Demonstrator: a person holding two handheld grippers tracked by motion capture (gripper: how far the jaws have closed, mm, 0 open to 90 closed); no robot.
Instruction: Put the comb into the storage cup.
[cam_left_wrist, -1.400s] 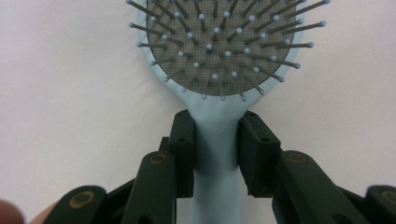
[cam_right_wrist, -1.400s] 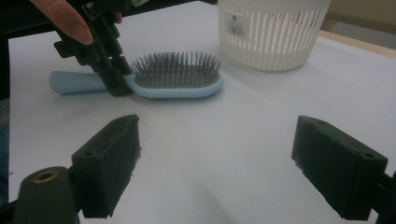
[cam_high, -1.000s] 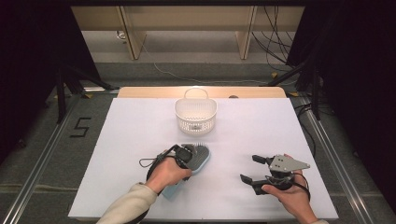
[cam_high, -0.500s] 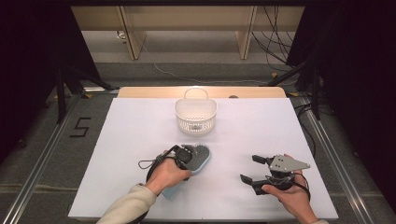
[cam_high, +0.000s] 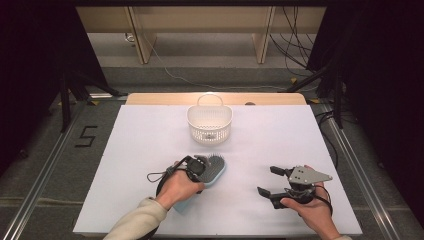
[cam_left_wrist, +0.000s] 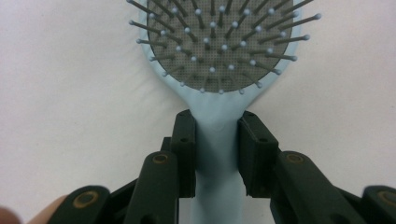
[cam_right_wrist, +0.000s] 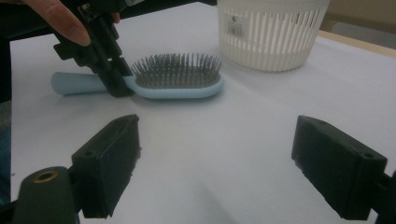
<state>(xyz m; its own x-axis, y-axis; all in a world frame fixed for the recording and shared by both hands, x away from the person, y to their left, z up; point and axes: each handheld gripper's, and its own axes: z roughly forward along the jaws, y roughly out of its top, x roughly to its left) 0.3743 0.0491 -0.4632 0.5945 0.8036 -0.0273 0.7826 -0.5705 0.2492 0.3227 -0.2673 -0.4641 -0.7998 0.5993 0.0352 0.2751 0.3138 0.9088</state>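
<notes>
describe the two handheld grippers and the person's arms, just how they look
Both grippers are black. The left gripper has blocky rectangular jaw pads on rounded links with brass-coloured pivot pins, and a black cable loops from it. The right gripper carries a grey three-cornered plate on top. The left forearm wears a cream sleeve.

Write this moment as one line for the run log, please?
left tongs: shut on hairbrush handle | hairbrush: flat on table, bristles up | right tongs: open, holding nothing | basket: beyond brush

Hairbrush (cam_high: 214, 170) on table (cam_high: 135, 150), in front of basket (cam_high: 210, 123); right tongs (cam_high: 266, 182) well right.
</notes>
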